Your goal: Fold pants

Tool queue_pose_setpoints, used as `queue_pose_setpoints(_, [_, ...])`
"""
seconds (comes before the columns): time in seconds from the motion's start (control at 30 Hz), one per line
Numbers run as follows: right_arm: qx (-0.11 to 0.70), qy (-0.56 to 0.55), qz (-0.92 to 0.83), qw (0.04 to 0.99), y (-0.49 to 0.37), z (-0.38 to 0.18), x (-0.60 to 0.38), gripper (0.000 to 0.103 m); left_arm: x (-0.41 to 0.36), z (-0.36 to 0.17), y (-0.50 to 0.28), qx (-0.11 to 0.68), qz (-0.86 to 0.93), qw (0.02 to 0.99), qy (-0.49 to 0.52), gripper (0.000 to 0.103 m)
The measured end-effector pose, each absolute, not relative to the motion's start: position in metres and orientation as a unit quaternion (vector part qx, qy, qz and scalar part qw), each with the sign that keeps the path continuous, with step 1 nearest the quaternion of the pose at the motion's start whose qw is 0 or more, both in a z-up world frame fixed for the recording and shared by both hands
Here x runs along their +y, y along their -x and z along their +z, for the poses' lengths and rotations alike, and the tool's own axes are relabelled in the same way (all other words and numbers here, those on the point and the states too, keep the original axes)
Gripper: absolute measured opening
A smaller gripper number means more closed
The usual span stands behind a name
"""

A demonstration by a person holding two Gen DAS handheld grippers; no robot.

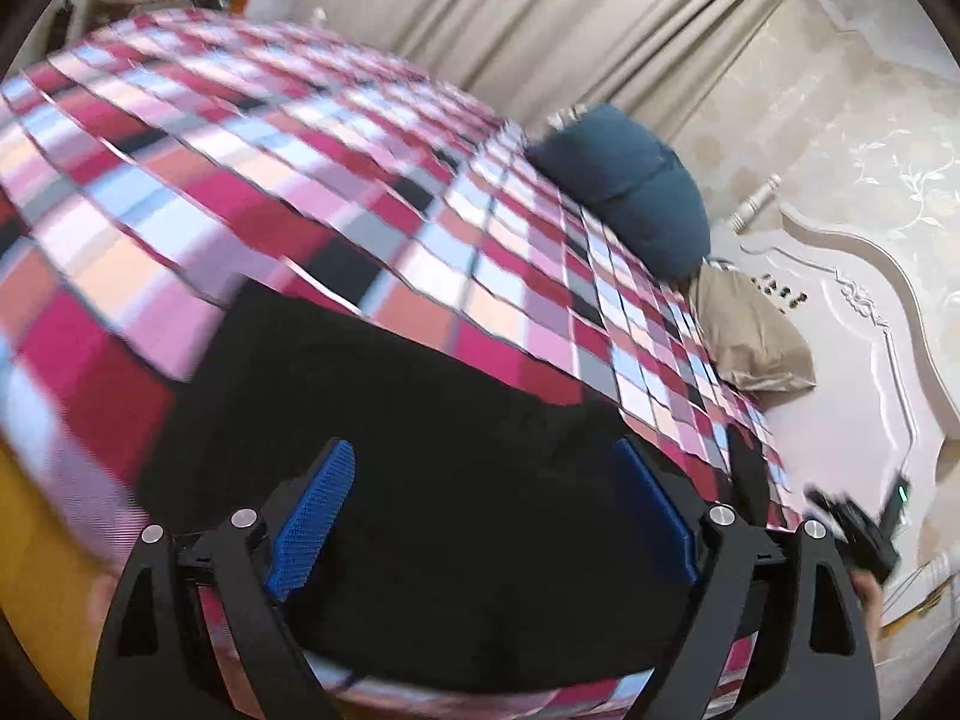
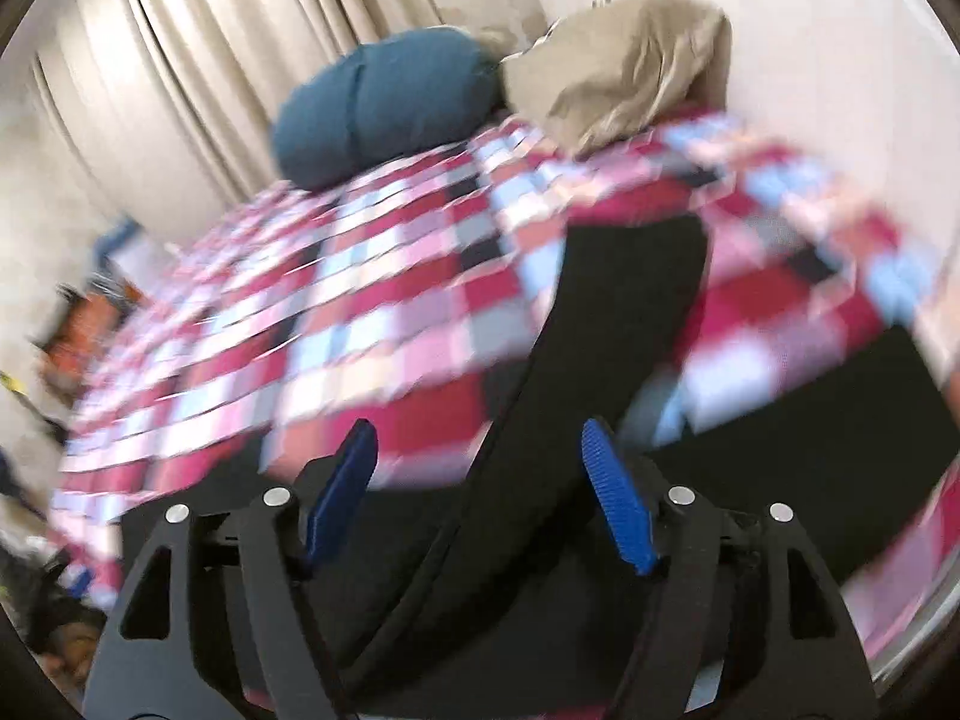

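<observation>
Black pants (image 1: 420, 450) lie spread on the checkered bed cover (image 1: 240, 180) near its front edge; the left gripper (image 1: 480, 516) and right gripper (image 2: 480, 498) hover above them, jaws apart, holding nothing

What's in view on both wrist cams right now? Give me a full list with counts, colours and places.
Pants: one pair, black, spread on the bedspread under both grippers; one leg runs away from the right gripper.
Bedspread: one, checked red, pink, white and black, covers the bed.
Blue pillow: one, dark blue, at the head of the bed.
Beige pillow: one, tan, beside the blue pillow.
Headboard: one, white, carved, behind the pillows.
Curtains: beige, along the far wall.
Left gripper: black, blue pads, open above the pants.
Right gripper: black, blue pads, open above the pants.
</observation>
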State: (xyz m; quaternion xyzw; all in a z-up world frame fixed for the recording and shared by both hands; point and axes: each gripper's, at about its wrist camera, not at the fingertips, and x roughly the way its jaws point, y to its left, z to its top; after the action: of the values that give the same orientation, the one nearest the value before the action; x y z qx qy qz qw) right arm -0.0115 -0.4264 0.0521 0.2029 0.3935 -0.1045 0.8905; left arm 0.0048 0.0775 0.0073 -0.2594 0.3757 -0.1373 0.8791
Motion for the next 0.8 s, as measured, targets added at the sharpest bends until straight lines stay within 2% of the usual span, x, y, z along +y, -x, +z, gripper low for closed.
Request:
queue_pose_setpoints(0.17, [0.477,-0.131,-0.172,0.852,-0.105,0.01,-0.464,0.07,0.042,-0.044,-0.044,0.445,-0.118,0.848,0.261,0.087])
queue_pose_setpoints(0.37, [0.554,-0.079,-0.218,0.8,-0.183,-0.052,-0.48,0.068,0.032,-0.05,-0.035,0.423,-0.125,0.869,0.224,0.094])
queue_pose_setpoints(0.4, [0.563,-0.079,-0.222,0.793,-0.186,-0.059,-0.485,0.052,0.032,-0.051,-0.036,0.422,-0.132,0.869,0.222,0.095])
queue_pose_setpoints(0.47, [0.569,-0.088,-0.224,0.787,-0.181,-0.062,-0.493,0.037,0.033,-0.052,-0.036,0.424,-0.14,0.867,0.22,0.096])
queue_pose_setpoints(0.5, [0.563,-0.105,-0.221,0.789,-0.177,-0.061,-0.501,0.022,0.033,-0.052,-0.037,0.426,-0.145,0.865,0.221,0.098])
queue_pose_setpoints(0.57, [0.55,-0.129,-0.209,0.798,-0.167,-0.055,-0.512,0.008,0.033,-0.052,-0.039,0.435,-0.144,0.861,0.22,0.098])
queue_pose_setpoints(0.8, [0.419,-0.218,-0.184,0.862,-0.062,0.02,-0.552,0.007,0.033,-0.052,-0.046,0.454,-0.13,0.851,0.231,0.098])
